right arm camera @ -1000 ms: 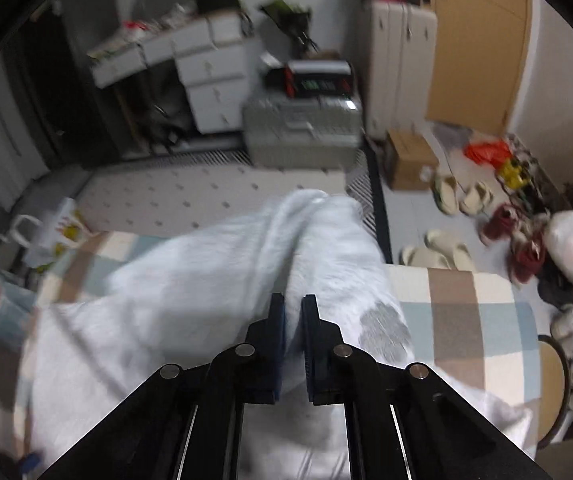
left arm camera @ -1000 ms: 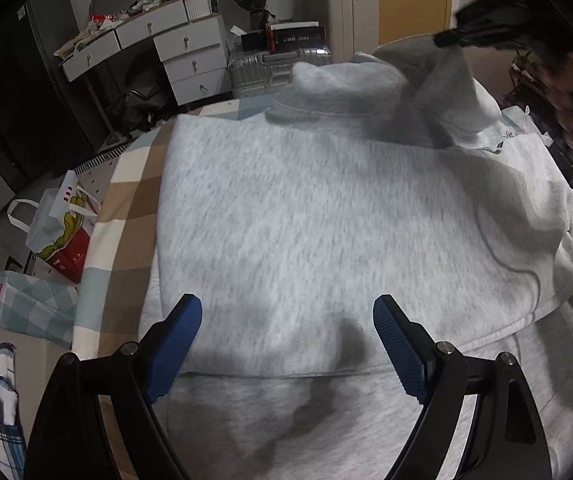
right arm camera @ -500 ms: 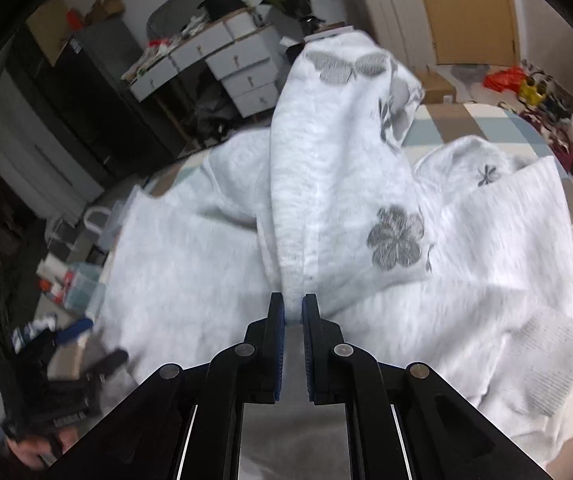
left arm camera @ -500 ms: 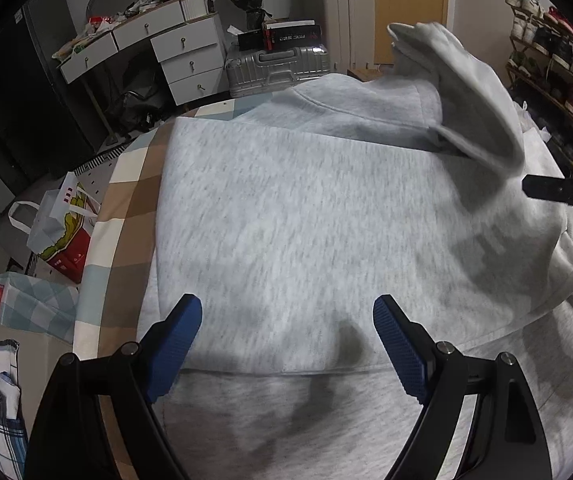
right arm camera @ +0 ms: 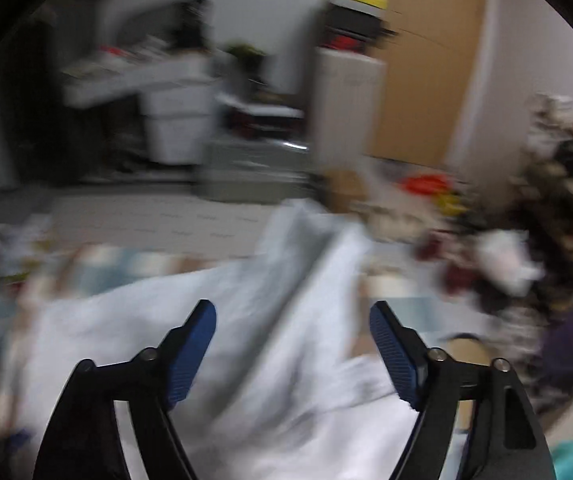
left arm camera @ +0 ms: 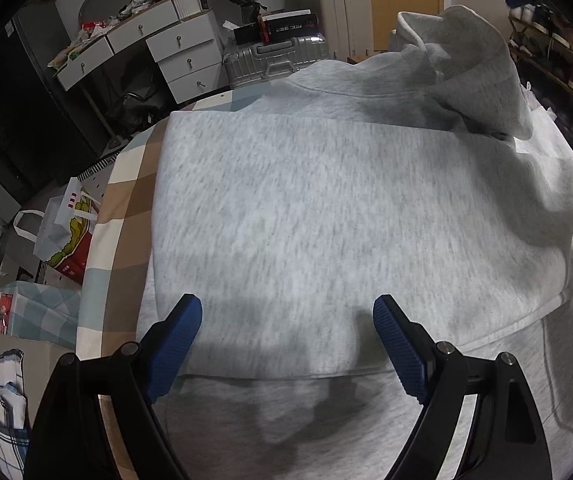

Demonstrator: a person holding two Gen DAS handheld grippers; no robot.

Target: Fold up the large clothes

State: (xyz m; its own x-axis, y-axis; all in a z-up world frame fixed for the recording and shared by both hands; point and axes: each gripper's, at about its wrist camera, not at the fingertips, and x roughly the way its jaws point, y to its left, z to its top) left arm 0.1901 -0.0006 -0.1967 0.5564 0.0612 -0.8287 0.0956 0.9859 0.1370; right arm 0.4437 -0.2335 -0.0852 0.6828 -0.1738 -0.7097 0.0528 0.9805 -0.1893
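A large light-grey sweatshirt (left arm camera: 326, 208) lies spread over a checked table cover (left arm camera: 122, 208), its lower part folded flat. A loose sleeve (left arm camera: 478, 64) is draped in a heap at the far right corner. My left gripper (left arm camera: 286, 332) is open and empty, hovering just above the near hem. My right gripper (right arm camera: 292, 340) is open and empty above the pale garment (right arm camera: 246, 320); that view is heavily blurred.
White drawers (left arm camera: 174, 52), a silver suitcase (left arm camera: 278, 56) and a white suitcase (left arm camera: 338, 4) stand beyond the table. Bags (left arm camera: 66, 232) and boxes sit on the floor at the left. Shoes and a rack (left arm camera: 558, 60) fill the right side.
My right gripper was shut on the sleeve and carried it over the body. It has now opened and let go. The sleeve has dropped at the far right. My left gripper stayed put.
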